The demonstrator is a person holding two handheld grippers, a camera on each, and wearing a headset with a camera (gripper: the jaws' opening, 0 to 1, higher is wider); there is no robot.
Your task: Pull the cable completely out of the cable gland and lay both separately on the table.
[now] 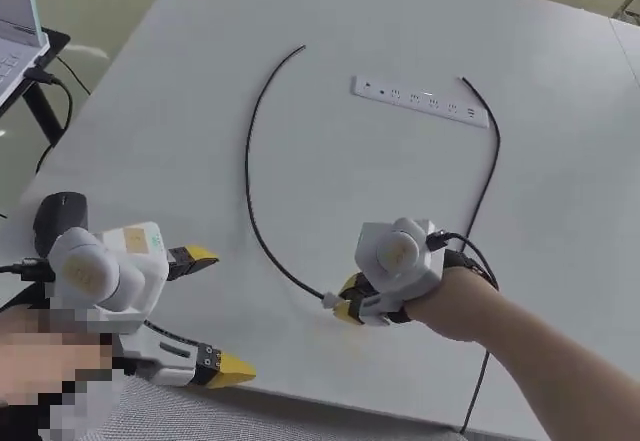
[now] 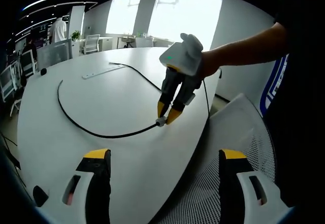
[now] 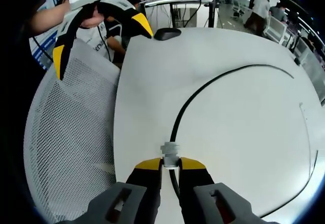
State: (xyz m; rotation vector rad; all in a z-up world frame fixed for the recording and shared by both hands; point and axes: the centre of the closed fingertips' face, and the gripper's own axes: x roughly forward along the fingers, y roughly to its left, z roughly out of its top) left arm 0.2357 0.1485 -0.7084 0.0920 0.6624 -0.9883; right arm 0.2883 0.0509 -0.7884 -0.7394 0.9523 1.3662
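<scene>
Your right hand-held gripper (image 3: 171, 164) has its yellow-tipped jaws drawn in and clamped on the rear end of the small white cable gland (image 3: 170, 150). The front of the gland pokes out just past the tips, low against the white bench (image 1: 350, 181) near its front edge. The thin black cable (image 1: 247, 176) is threaded through the gland. It leaves the front and sweeps away from you in a long arc lying flat on the bench, with its free end far out, short of the white power strip (image 1: 420, 99). A short dark stretch also shows between the jaws behind the gland.

Your left hand-held gripper (image 1: 215, 311) has its jaws wide apart and holds nothing. It sits at the bench's near edge, well apart from the gland, pointing towards it. A black mouse (image 1: 58, 216) rests just beyond that gripper, and a white mesh chair (image 3: 71, 117) stands beside the bench edge.
</scene>
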